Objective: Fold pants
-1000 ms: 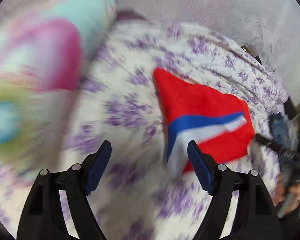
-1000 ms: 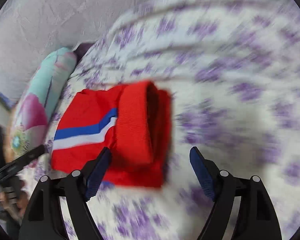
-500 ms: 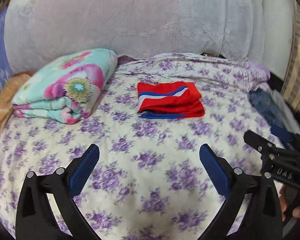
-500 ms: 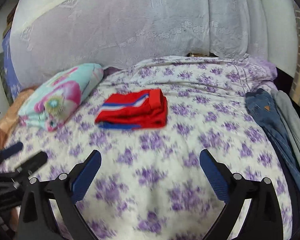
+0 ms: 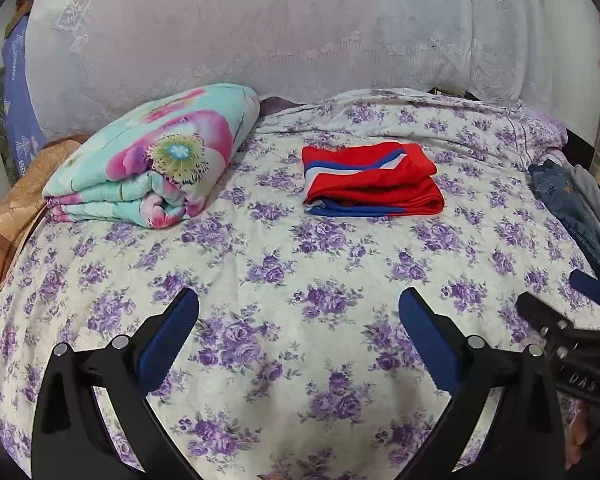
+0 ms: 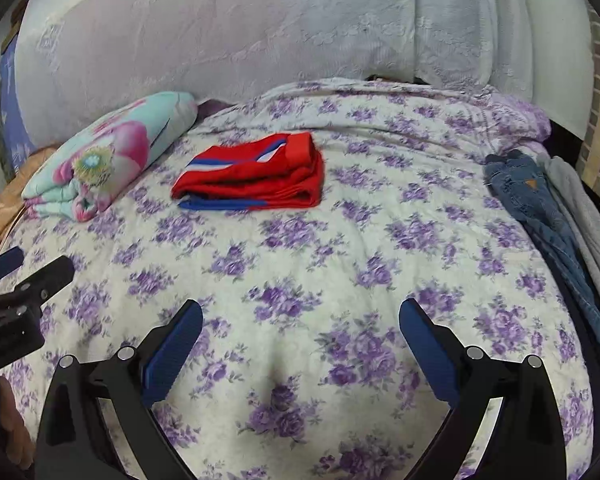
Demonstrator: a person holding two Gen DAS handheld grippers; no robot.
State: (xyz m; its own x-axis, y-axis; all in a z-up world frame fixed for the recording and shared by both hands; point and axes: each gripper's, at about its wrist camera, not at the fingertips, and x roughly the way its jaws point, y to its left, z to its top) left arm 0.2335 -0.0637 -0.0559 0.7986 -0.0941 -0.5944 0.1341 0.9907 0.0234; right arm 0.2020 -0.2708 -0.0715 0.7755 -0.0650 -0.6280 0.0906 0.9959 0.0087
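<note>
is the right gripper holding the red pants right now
No, the right gripper is open and empty above the bedsheet, while the folded red pants lie apart, farther up the bed.

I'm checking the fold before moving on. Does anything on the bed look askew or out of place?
Nothing stands out. The red pants lie folded in a compact stack on the floral bedsheet, apart from the rolled quilt. The jeans on the right edge are not yet folded. Both the left gripper and the right gripper are open, holding nothing.
</note>
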